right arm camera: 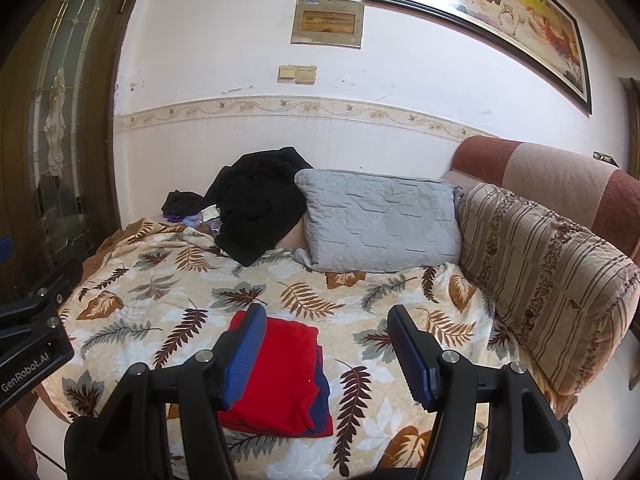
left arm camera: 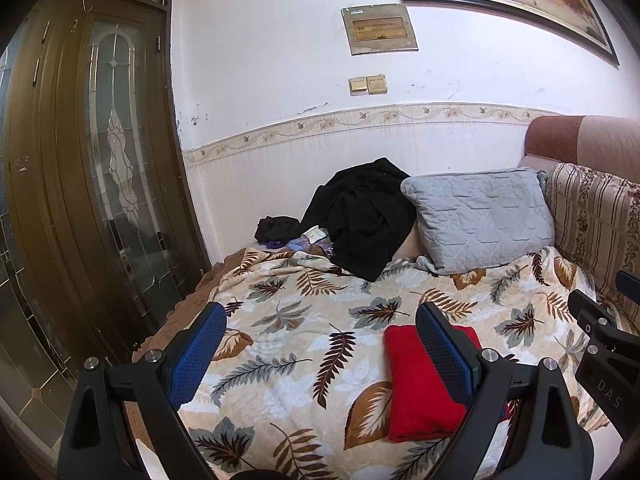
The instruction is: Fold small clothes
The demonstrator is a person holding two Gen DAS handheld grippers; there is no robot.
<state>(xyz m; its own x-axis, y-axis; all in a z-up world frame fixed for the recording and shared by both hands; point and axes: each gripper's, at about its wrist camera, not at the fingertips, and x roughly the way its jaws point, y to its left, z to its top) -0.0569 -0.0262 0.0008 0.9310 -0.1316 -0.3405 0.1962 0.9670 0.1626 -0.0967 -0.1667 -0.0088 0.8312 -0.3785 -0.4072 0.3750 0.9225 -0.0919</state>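
Observation:
A folded red garment [left arm camera: 424, 384] lies flat on the leaf-print blanket [left arm camera: 296, 344] near the front of the bed. In the right wrist view the red garment [right arm camera: 284, 376] shows a dark blue layer under its right edge. My left gripper [left arm camera: 320, 352] is open and empty, raised above the blanket, with the garment behind its right finger. My right gripper [right arm camera: 326, 350] is open and empty, raised, with the garment behind its left finger. Neither gripper touches the cloth.
A heap of black clothes [left arm camera: 360, 216] lies at the back against the wall, beside a grey quilted pillow [left arm camera: 480, 220]. A striped cushion [right arm camera: 548, 280] leans on the sofa back at the right. A dark wooden door [left arm camera: 92, 184] stands at the left.

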